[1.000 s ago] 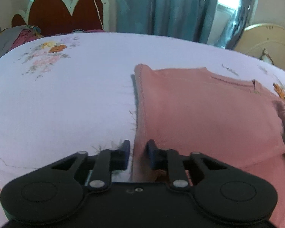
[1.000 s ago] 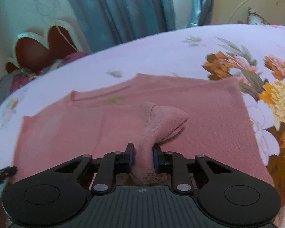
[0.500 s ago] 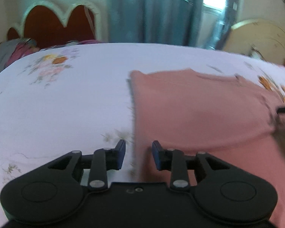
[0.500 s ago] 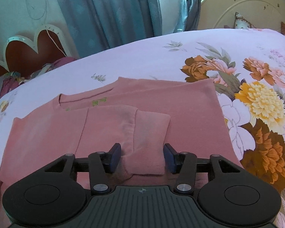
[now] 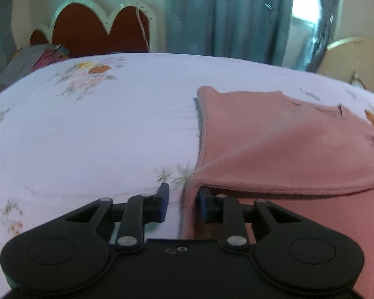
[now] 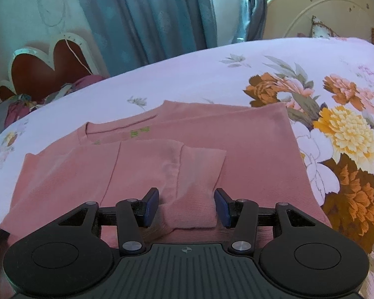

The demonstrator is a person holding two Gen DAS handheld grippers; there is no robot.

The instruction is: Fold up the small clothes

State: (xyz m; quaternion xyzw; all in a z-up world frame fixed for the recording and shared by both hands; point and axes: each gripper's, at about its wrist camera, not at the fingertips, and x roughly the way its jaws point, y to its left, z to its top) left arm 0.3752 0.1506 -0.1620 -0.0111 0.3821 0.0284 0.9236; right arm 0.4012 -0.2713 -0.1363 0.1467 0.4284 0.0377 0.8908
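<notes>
A pink knit sweater (image 6: 236, 149) lies on the bed, neckline away from me, one sleeve (image 6: 192, 174) folded across its front. My right gripper (image 6: 186, 208) is open, its jaws on either side of the sleeve cuff without pinching it. In the left wrist view the sweater (image 5: 274, 144) fills the right half, its left side folded over. My left gripper (image 5: 181, 203) is open at the sweater's near left edge, with the fabric edge between the jaws and a gap on the left side.
The white floral bedsheet (image 5: 99, 129) spreads left of the sweater; big printed flowers (image 6: 344, 134) lie to its right. A red scalloped headboard (image 5: 99, 30), a pile of clothes (image 5: 35, 59), blue curtains (image 6: 149, 17) and a cream headboard (image 6: 324, 12) stand beyond the bed.
My right gripper opened and let go of the sleeve, which now lies flat on the sweater. My left gripper opened wider and shifted along the sweater's left edge.
</notes>
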